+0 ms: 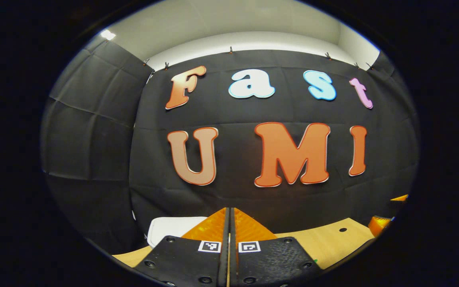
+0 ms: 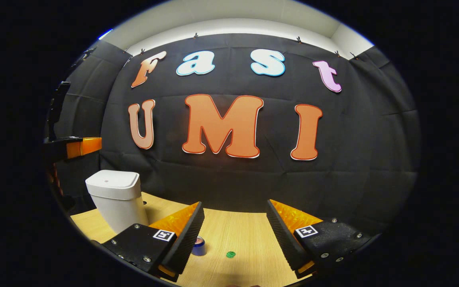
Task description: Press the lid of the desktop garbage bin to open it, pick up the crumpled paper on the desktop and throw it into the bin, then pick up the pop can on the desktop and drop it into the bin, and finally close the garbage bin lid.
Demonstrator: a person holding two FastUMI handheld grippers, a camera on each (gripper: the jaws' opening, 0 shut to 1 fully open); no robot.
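Ahead of my right claw (image 2: 233, 231) the counter (image 2: 245, 235) lies open to the back wall, with only a small blue thing (image 2: 199, 246) and a green dot (image 2: 230, 254) low between the fingers. The white bin (image 2: 114, 197), lid down, blocks the left.

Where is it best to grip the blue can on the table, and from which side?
Grip the blue can across its round side wall, coming from the near side with the open right gripper. It seems upright, though partly hidden.
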